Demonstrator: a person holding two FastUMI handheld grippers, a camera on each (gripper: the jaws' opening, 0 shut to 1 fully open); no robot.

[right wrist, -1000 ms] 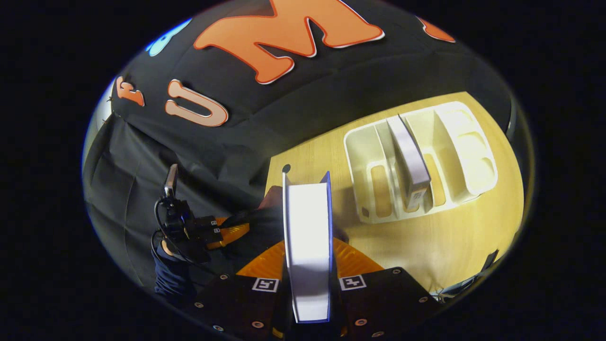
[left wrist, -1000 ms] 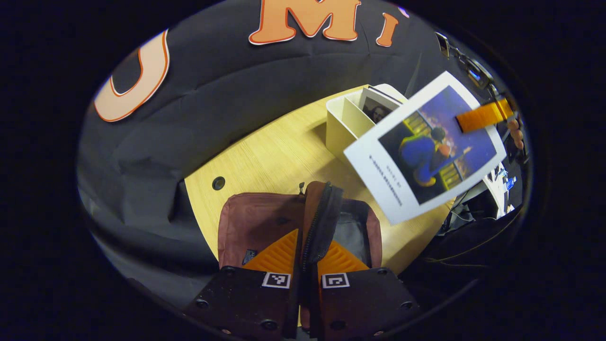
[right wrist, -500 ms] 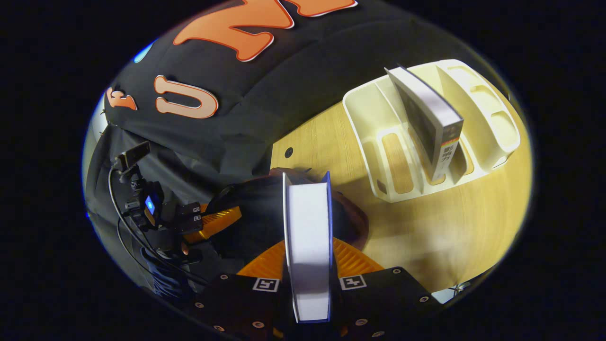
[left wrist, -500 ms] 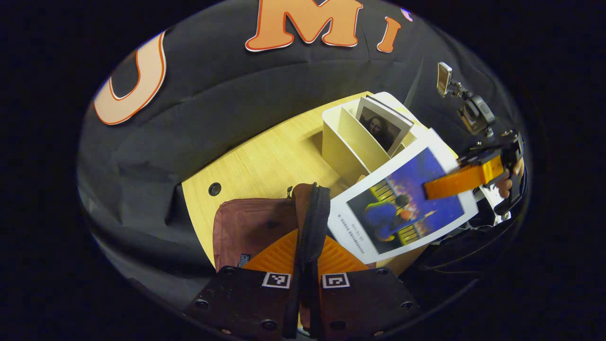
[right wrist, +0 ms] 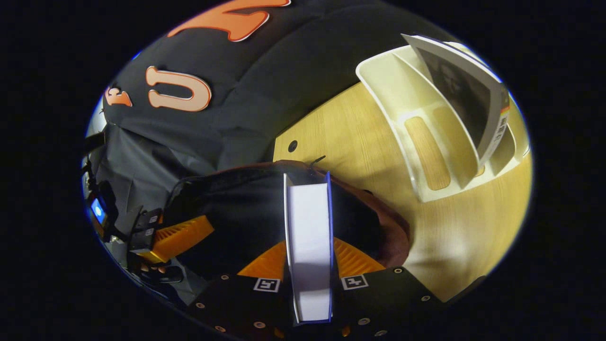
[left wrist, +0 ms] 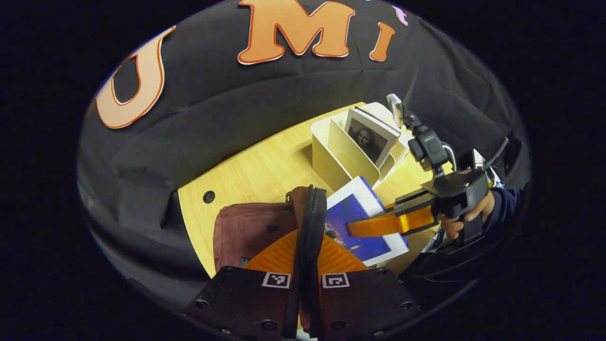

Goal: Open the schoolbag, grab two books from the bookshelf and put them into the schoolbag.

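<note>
Holding the book (right wrist: 308, 246) clamped between my right gripper (right wrist: 310, 284) fingers, I am keeping its long edge pointing straight into the open schoolbag (right wrist: 393, 232) directly ahead, while my left gripper (left wrist: 305, 279) is pinching the bag's zipper rim (left wrist: 310, 227); the bookshelf (right wrist: 426, 156) is standing beside it.

1. A light wooden table (left wrist: 255, 175) runs across mid-frame in the left gripper view.
2. A round dark hole (left wrist: 208, 196) sits near its left edge.
3. Black cloth (left wrist: 227, 113) hangs behind.
</note>
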